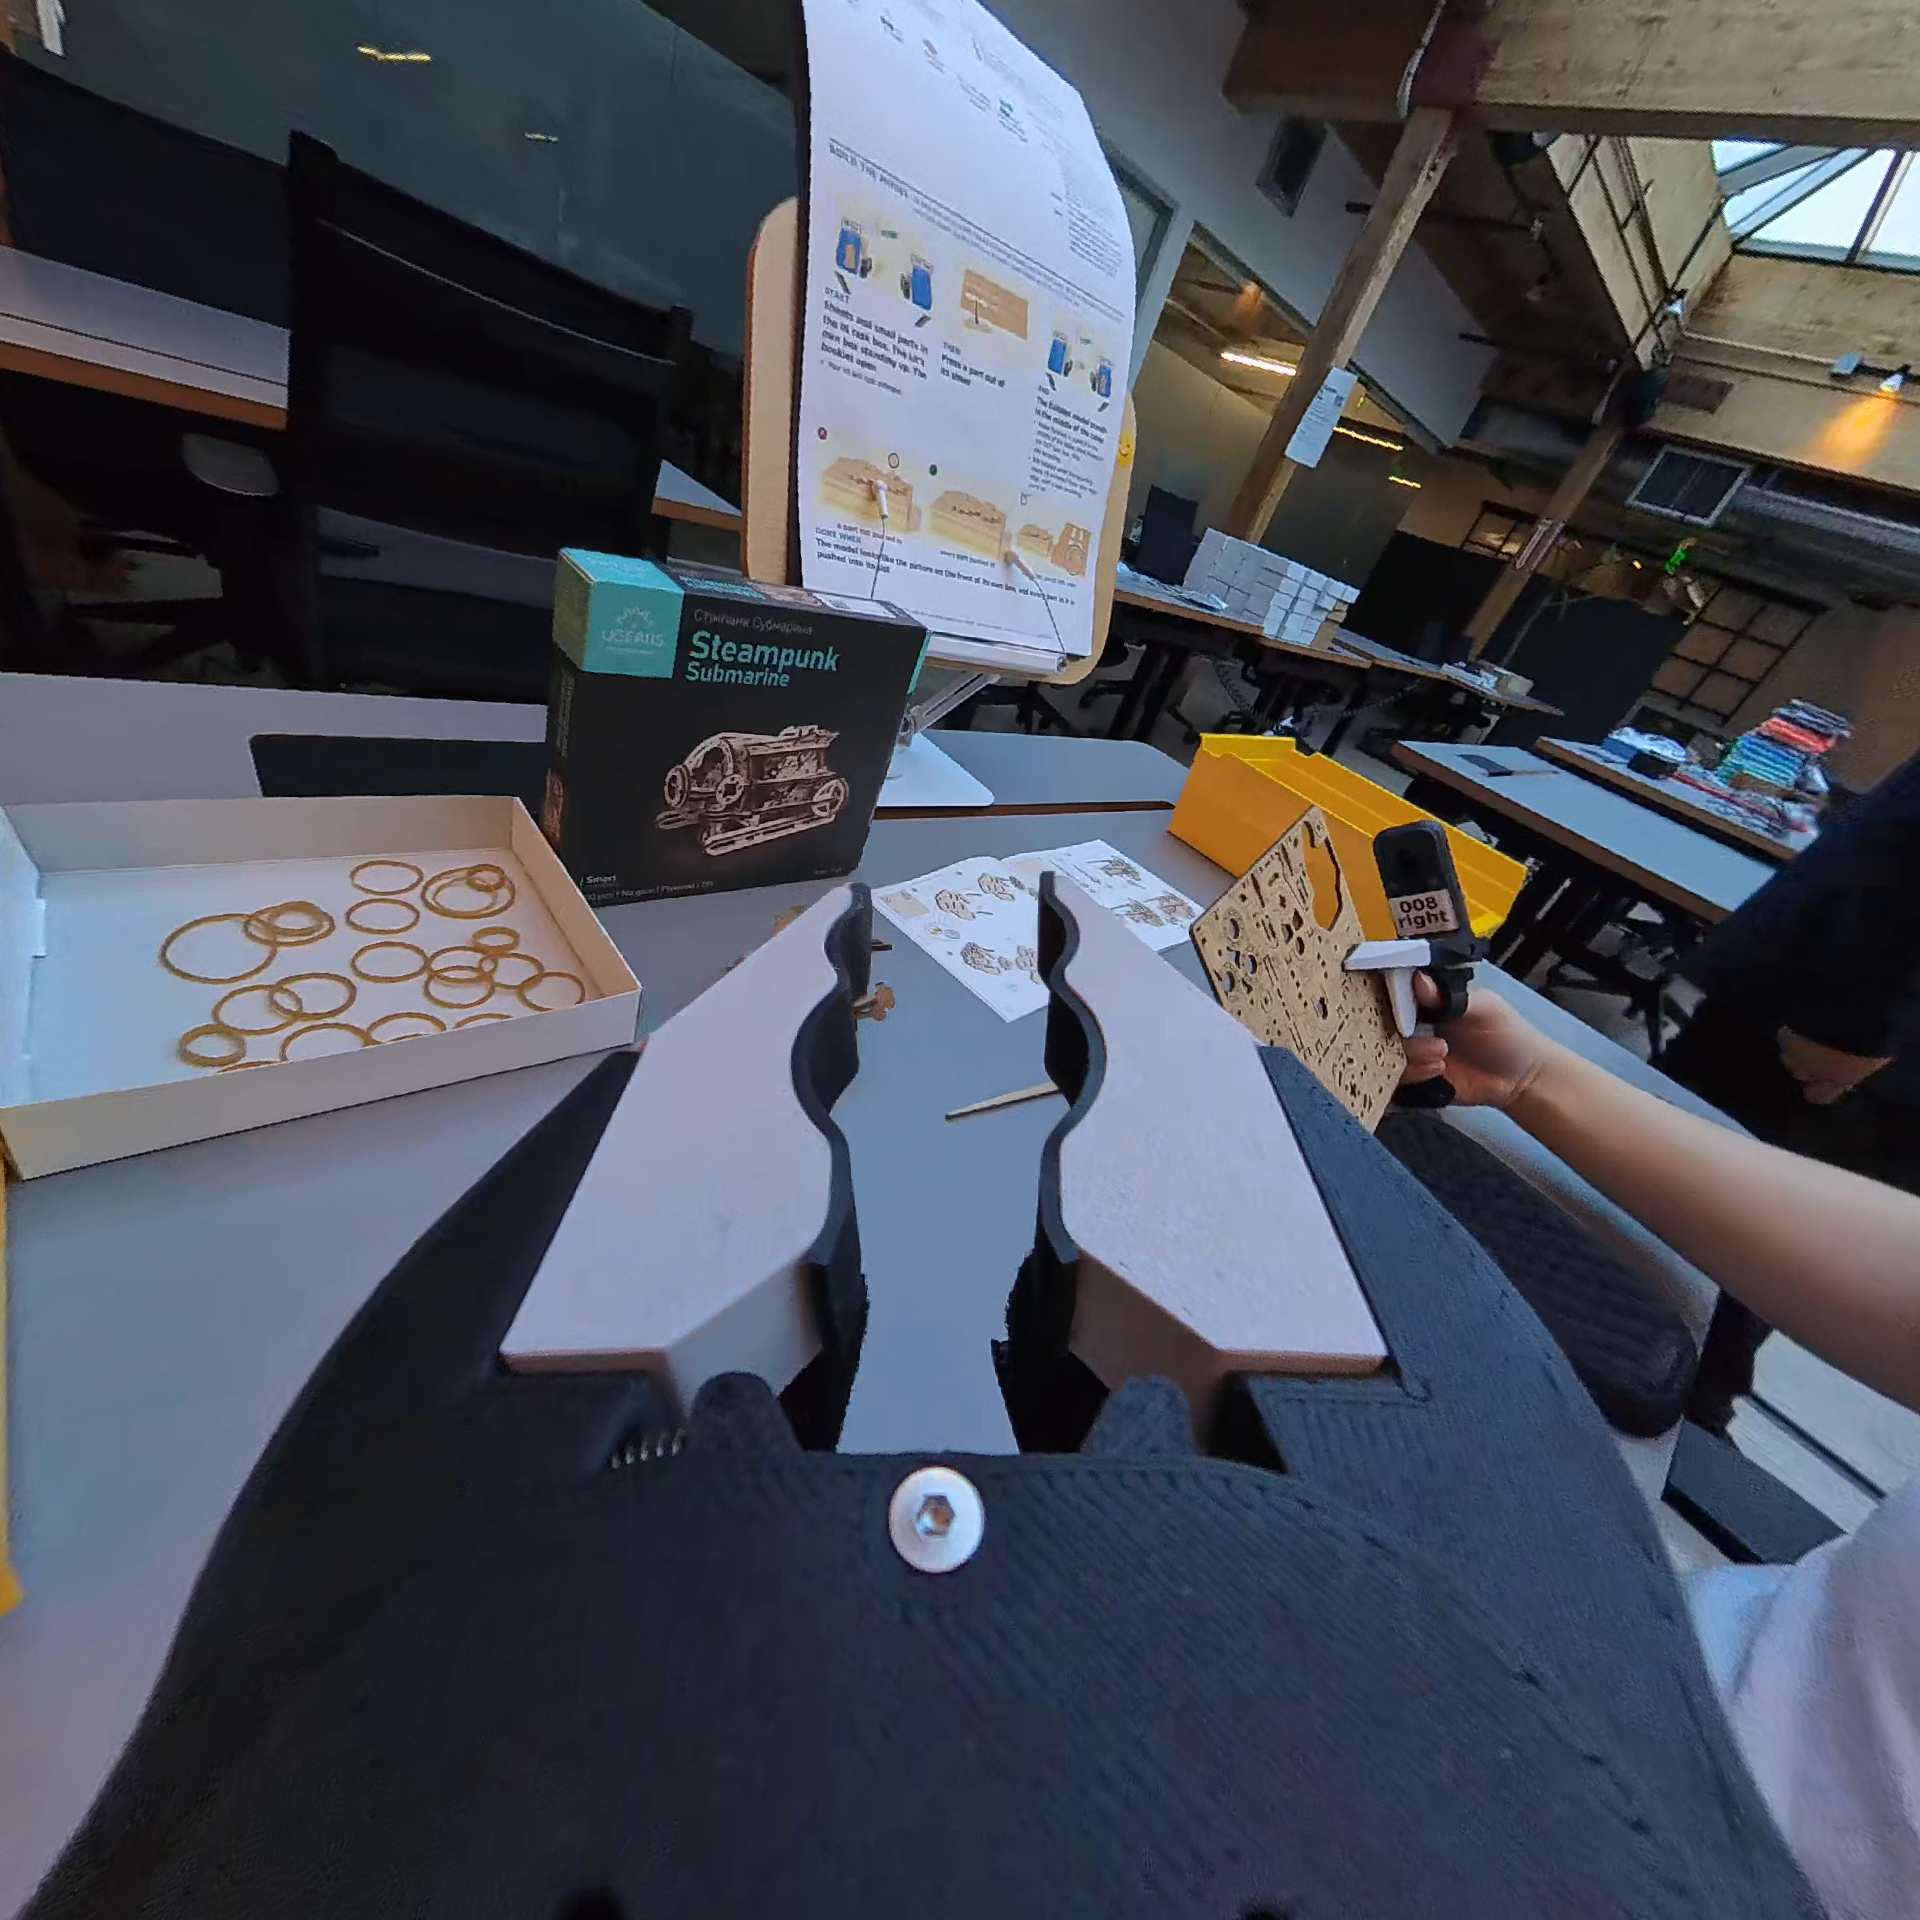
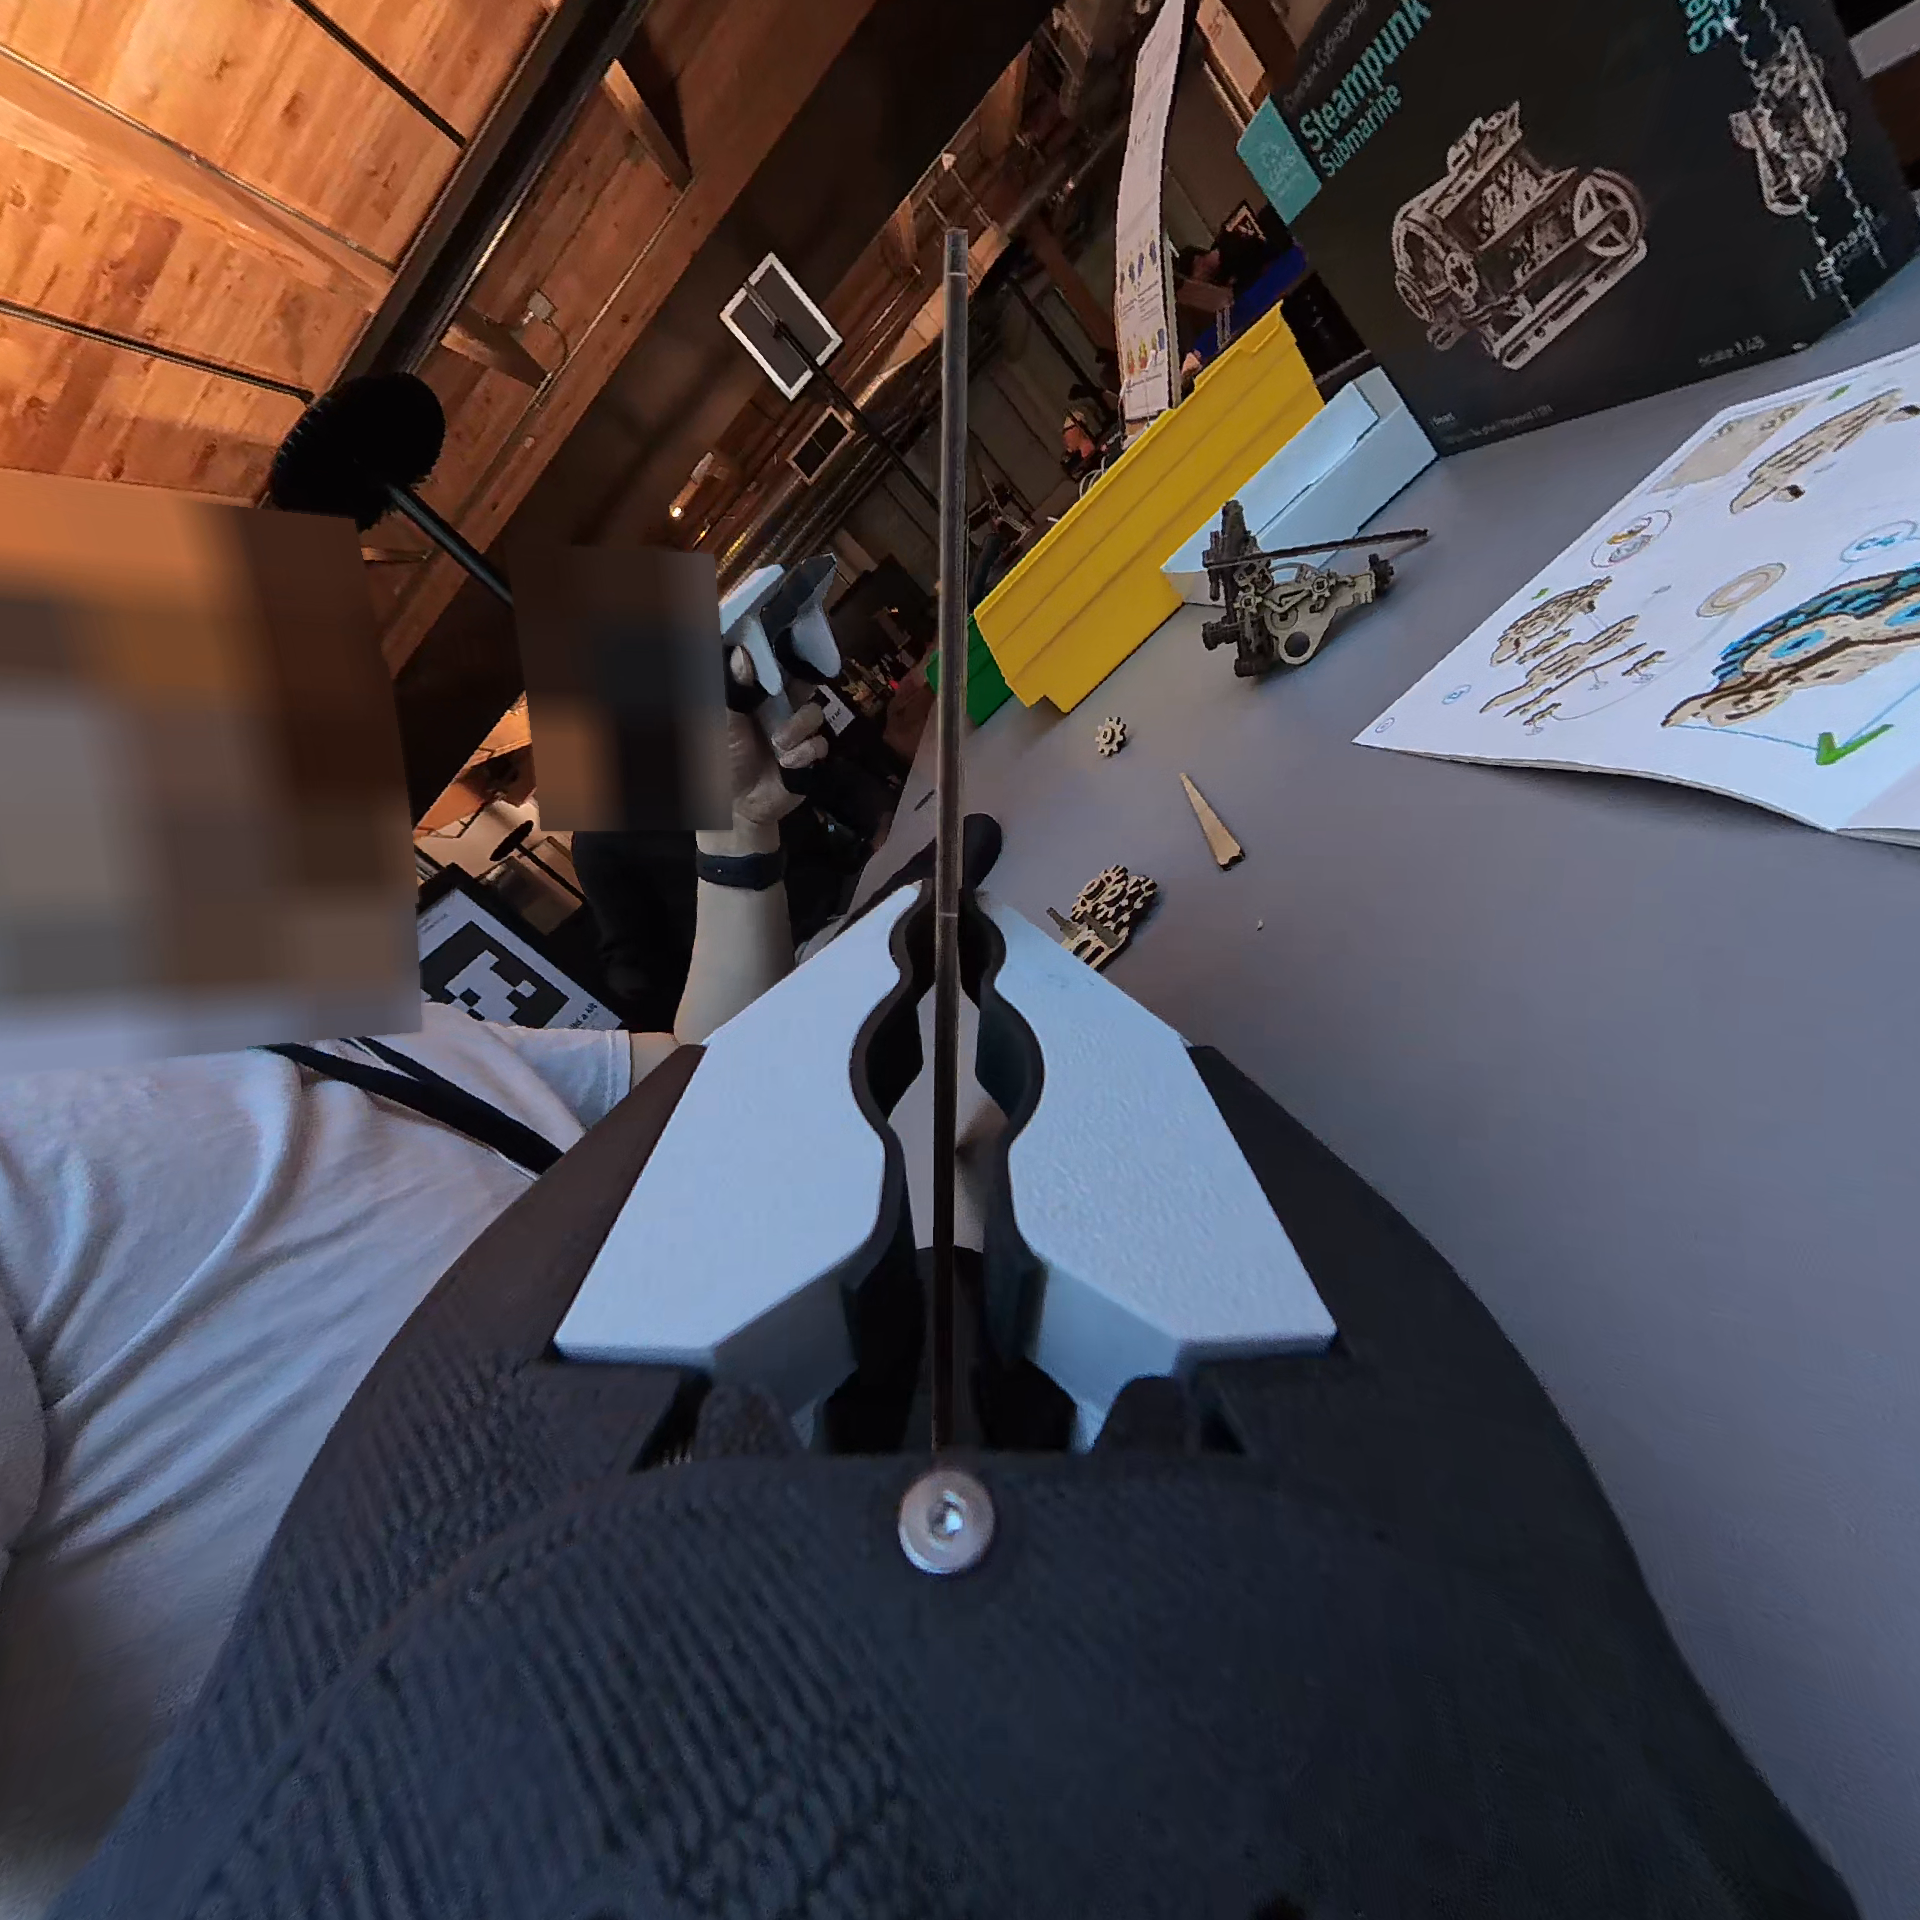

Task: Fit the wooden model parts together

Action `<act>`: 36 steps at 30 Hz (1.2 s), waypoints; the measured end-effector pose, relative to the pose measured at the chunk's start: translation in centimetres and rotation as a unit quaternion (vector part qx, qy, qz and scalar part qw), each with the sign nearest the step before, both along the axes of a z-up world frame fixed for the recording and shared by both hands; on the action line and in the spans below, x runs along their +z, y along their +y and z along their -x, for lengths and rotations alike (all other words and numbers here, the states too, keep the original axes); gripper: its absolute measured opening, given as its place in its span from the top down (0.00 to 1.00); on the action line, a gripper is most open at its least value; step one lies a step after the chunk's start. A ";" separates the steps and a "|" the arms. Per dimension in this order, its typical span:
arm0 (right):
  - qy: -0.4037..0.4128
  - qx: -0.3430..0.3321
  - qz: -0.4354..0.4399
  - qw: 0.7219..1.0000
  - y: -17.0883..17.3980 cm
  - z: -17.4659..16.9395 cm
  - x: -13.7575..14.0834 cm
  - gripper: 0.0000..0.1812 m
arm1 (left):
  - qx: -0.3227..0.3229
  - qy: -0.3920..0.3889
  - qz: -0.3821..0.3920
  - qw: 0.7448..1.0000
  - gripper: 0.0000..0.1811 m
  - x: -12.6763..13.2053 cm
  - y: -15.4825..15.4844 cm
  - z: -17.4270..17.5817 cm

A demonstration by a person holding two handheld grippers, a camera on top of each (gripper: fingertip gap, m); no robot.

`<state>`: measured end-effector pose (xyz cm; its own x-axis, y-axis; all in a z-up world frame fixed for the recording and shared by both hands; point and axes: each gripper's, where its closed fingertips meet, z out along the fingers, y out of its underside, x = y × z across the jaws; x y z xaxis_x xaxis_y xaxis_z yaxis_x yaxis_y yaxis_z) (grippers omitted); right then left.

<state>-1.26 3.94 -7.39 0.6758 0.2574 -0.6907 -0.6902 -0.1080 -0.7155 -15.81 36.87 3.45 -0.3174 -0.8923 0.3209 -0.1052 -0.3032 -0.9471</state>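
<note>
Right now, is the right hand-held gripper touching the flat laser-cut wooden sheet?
Touching. The right wrist view shows the flat laser-cut wooden sheet edge-on, pinched between the right hand-held gripper fingers.

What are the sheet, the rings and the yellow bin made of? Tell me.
Sheet: thin pale plywood, it seems, with dark cut outlines that look laser-burnt, matt. Rings: probably rubber bands, thin tan loops lying limp and overlapping in the white tray. Yellow bin: likely moulded plastic, with smooth, even colour.

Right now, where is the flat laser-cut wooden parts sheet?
The flat laser-cut wooden parts sheet is clamped upright in the right gripper, at the right of the left wrist view, just in front of the yellow plastic bin.
</note>
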 end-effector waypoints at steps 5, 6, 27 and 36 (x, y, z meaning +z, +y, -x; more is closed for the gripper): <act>0.023 -0.001 0.002 1.000 0.0 -0.3 -0.2 1.00 | -0.023 0.002 0.008 1.000 0.89 -2.2 -1.1 -0.9; 0.024 -0.002 -0.003 1.000 0.0 -0.3 -0.1 1.00 | -0.017 0.004 0.000 1.000 0.89 -2.6 -1.1 -1.0; 0.076 -0.011 0.010 0.997 0.5 -1.2 -0.7 1.00 | 0.066 0.030 -0.062 0.995 1.00 -6.9 1.8 0.5; 0.047 0.007 -0.002 0.999 0.4 -0.3 -0.3 1.00 | 0.302 0.075 -0.175 0.934 0.70 0.7 27.2 8.8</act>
